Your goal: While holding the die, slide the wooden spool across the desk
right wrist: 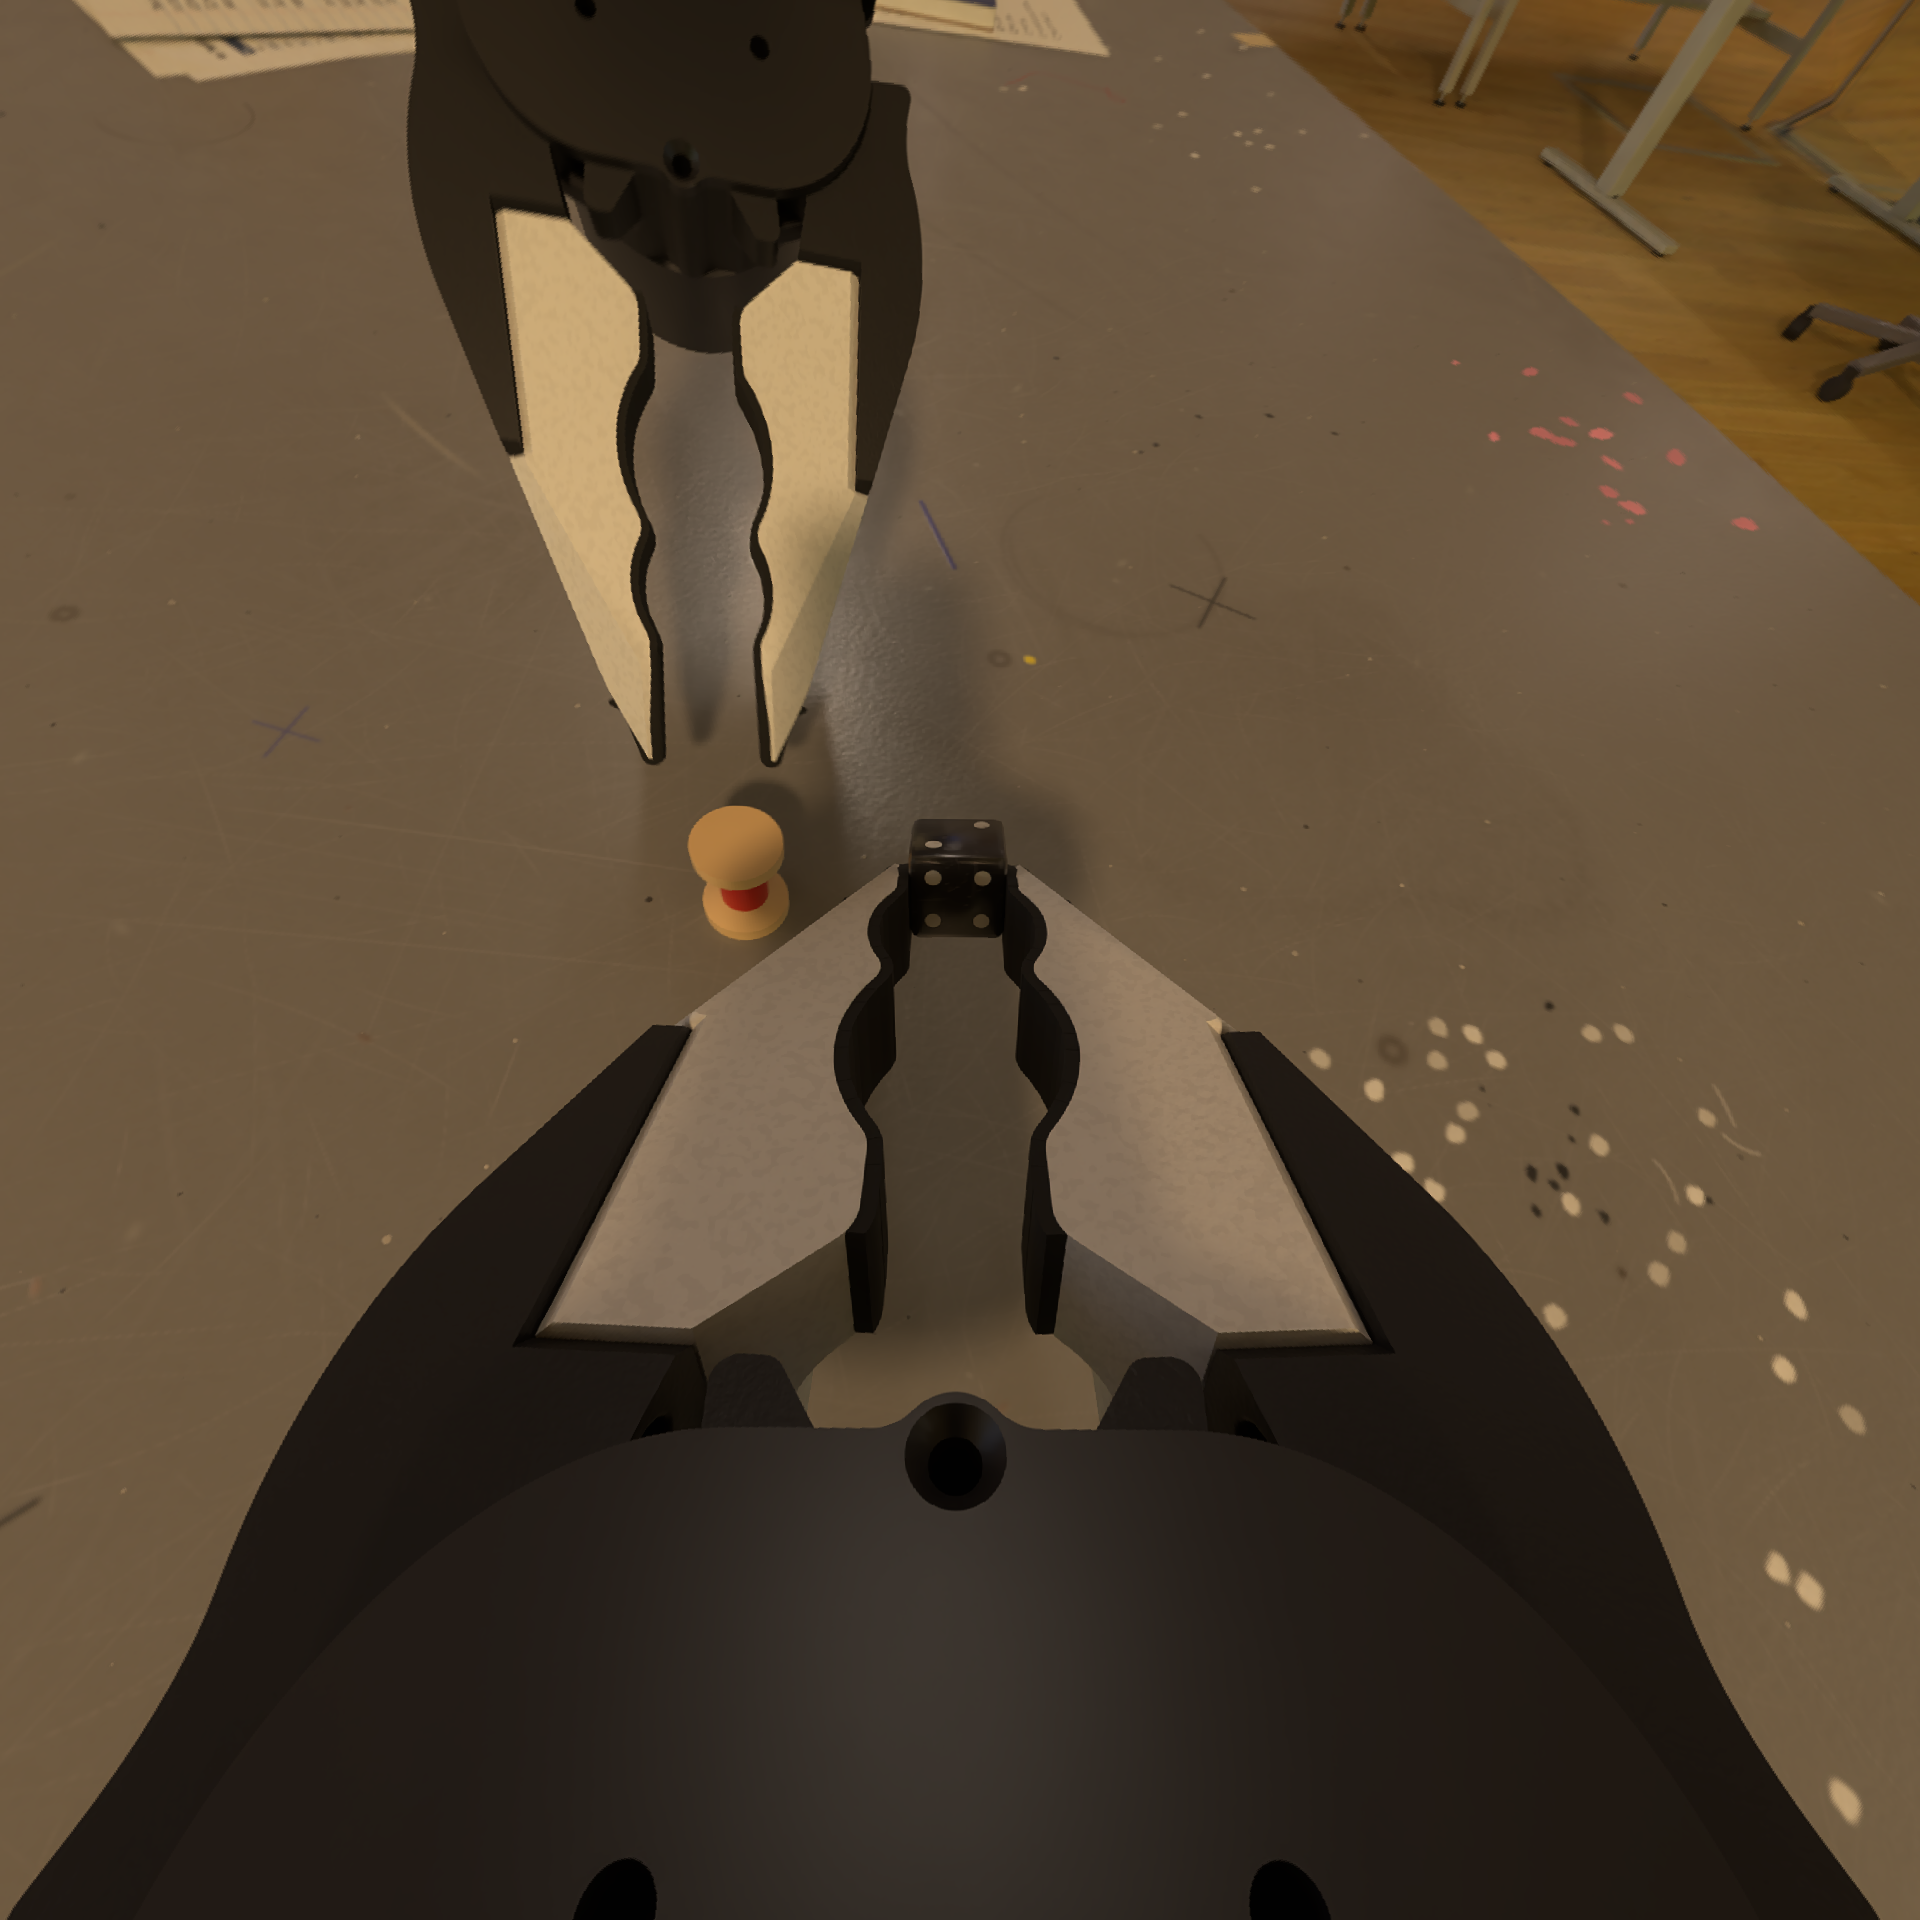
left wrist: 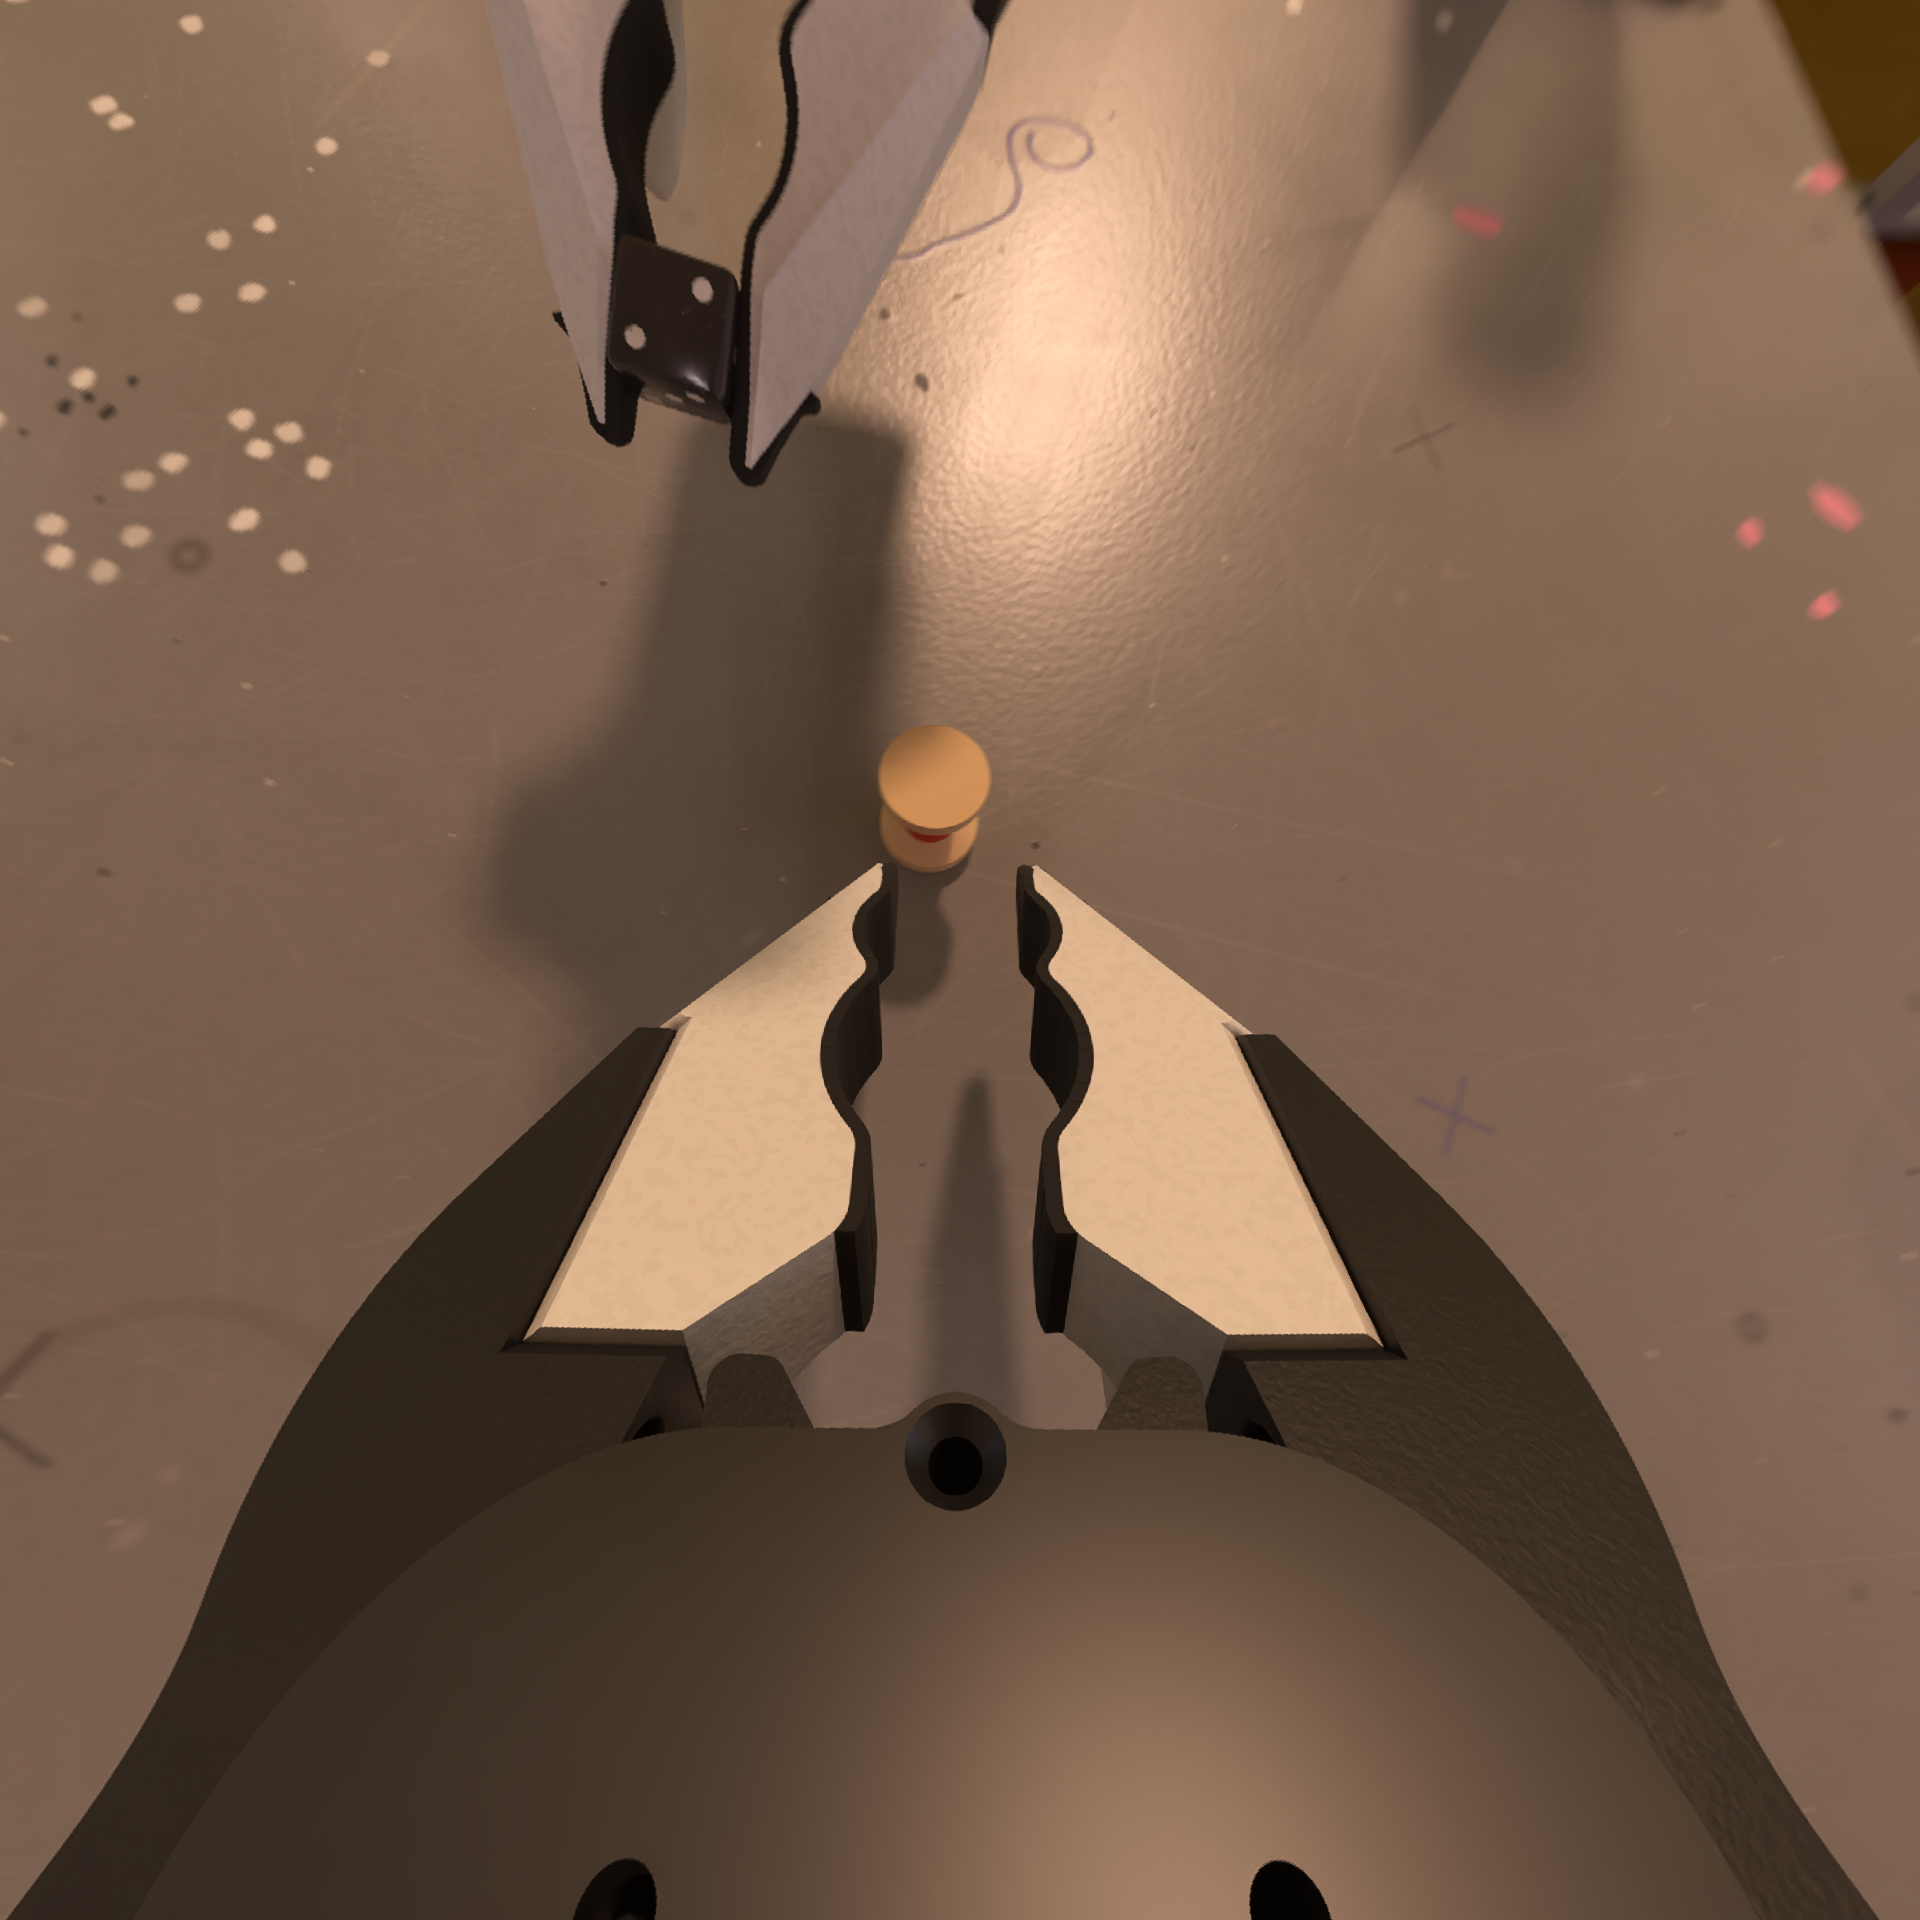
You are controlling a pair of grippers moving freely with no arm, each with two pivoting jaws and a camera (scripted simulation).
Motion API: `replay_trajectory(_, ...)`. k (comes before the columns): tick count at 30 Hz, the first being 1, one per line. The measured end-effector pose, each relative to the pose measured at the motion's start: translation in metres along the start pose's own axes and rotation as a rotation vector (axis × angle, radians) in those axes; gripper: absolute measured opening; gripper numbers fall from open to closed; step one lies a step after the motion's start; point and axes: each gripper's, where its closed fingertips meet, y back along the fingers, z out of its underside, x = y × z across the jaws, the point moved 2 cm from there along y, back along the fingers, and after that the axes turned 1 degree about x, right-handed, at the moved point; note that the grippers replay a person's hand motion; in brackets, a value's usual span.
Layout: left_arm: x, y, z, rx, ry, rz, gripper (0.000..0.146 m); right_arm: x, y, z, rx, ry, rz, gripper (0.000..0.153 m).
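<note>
1. Here, nearest us in the left wrist view, the left gripper [left wrist: 954, 871] has its jaws spread with nothing between them; its body is cut off by the lower edge.
2. Just past its fingertips, the wooden spool [left wrist: 932, 798] stands upright on the desk [left wrist: 1351, 727], slightly left of the gap's centre line. We cannot tell whether the left fingertip touches it; the gap there is too thin to judge. Its red middle shows only as a sliver under the top flange.
3. Farther off, the right gripper [left wrist: 675, 436] comes down from the top edge, which cuts off its body, and pinches the black die [left wrist: 673, 330] between its fingertips.
4. In the right wrist view, the right gripper [right wrist: 956, 878] is pressed onto the die [right wrist: 956, 883], whose sides are hidden by the pads.
5. The spool [right wrist: 738, 873] stands just left of that gripper's left fingertip, apart from it, red core plain here.
6. Beyond it, the left gripper [right wrist: 712, 753] points its tips at the desk [right wrist: 1351, 727] close behind the spool.
7. At the far edge lie papers [right wrist: 260, 42], cut off; to the right, chair and table legs [right wrist: 1621, 156] on the floor.
</note>
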Motion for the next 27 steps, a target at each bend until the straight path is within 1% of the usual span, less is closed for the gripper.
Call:
replay_trajectory(4,-0.012,-0.007,0.004,-0.116,-0.138,-0.025,0.033,0.005,0.003,0.0,0.014,-0.016,0.023,0.016)
replay_trajectory(7,-0.012,-0.016,0.008,-0.194,-0.224,0.027,0.041,0.007,0.005,0.001,0.011,-0.017,0.034,0.016)
replay_trajectory(10,-0.007,-0.019,0.009,-0.239,-0.306,0.101,0.047,0.008,0.007,0.001,0.011,-0.022,0.035,0.016)
replay_trajectory(15,-0.004,-0.022,0.003,-0.283,-0.384,0.211,0.048,0.008,0.007,0.002,0.005,-0.019,0.032,0.016)
replay_trajectory(17,-0.005,-0.024,-0.002,-0.31,-0.388,0.246,0.046,0.009,0.007,0.003,0.002,-0.021,0.036,0.016)
replay_trajectory(20,-0.008,-0.031,-0.005,-0.39,-0.296,0.264,0.039,0.012,0.01,0.004,0.002,-0.028,0.05,0.016)
replay_trajectory(22,-0.006,-0.031,-0.007,-0.407,-0.191,0.278,0.024,0.015,0.012,0.005,0.004,-0.037,0.062,0.016)
replay_trajectory(23,-0.006,-0.03,-0.006,-0.408,-0.147,0.262,0.023,0.016,0.013,0.005,0.006,-0.041,0.068,0.016)
replay_trajectory(25,-0.009,-0.026,-0.004,-0.4,-0.029,0.175,0.023,0.02,0.014,0.005,0.002,-0.051,0.09,0.016)
replay_trajectory(27,-0.014,-0.018,0.002,-0.371,0.165,0.056,0.023,0.024,0.015,0.006,-0.01,-0.065,0.119,0.016)
